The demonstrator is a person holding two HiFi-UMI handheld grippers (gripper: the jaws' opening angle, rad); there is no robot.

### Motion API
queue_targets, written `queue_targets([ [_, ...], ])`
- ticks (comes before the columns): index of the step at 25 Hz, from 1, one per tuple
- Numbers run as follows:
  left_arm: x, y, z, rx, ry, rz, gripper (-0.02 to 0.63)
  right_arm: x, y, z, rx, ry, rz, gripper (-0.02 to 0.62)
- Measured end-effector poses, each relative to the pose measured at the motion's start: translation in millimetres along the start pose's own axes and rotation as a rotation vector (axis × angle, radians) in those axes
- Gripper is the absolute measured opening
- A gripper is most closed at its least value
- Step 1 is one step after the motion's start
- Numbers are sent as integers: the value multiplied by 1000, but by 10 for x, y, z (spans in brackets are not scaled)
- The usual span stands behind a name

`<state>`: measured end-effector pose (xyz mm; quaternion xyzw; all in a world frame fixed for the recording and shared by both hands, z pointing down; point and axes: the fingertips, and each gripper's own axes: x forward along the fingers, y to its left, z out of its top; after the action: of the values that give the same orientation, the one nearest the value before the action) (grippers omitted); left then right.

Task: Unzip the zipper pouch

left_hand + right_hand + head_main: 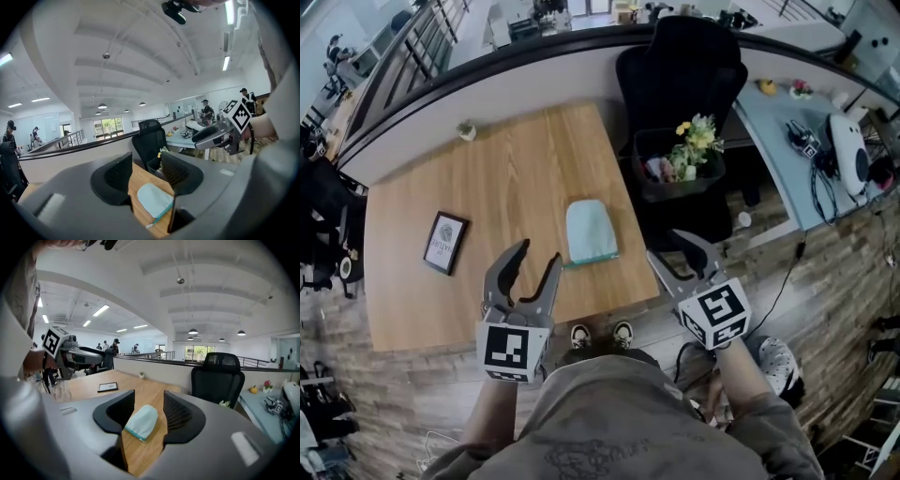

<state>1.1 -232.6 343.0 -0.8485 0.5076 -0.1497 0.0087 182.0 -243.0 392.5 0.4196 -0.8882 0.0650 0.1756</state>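
While your left gripper (539, 253) and right gripper (668, 247) hung open and empty, the teal zipper pouch (591, 230) lay between them by the table's (487, 169) near edge. Its long axis ran away from you, nearer the left.

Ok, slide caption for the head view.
The left hand-held gripper and right hand-held gripper hover open, short of the zipper pouch on the table.
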Motion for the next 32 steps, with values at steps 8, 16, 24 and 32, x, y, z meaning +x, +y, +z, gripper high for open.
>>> queue_targets([
  [8,293,-51,-342,-42,62,-58,201,572,-71,-538,-260,202,112,195],
  [16,509,-142,-872,-78,164,-81,201,1101,107,-1154,-528,283,358,190],
  [24,575,-166,-1407,-133,247,-77,201,1484,183,-1907,-765,433,488,167],
  [32,625,-173,-1796,-168,312,-83,201,1752,161,-2522,-899,570,602,154],
])
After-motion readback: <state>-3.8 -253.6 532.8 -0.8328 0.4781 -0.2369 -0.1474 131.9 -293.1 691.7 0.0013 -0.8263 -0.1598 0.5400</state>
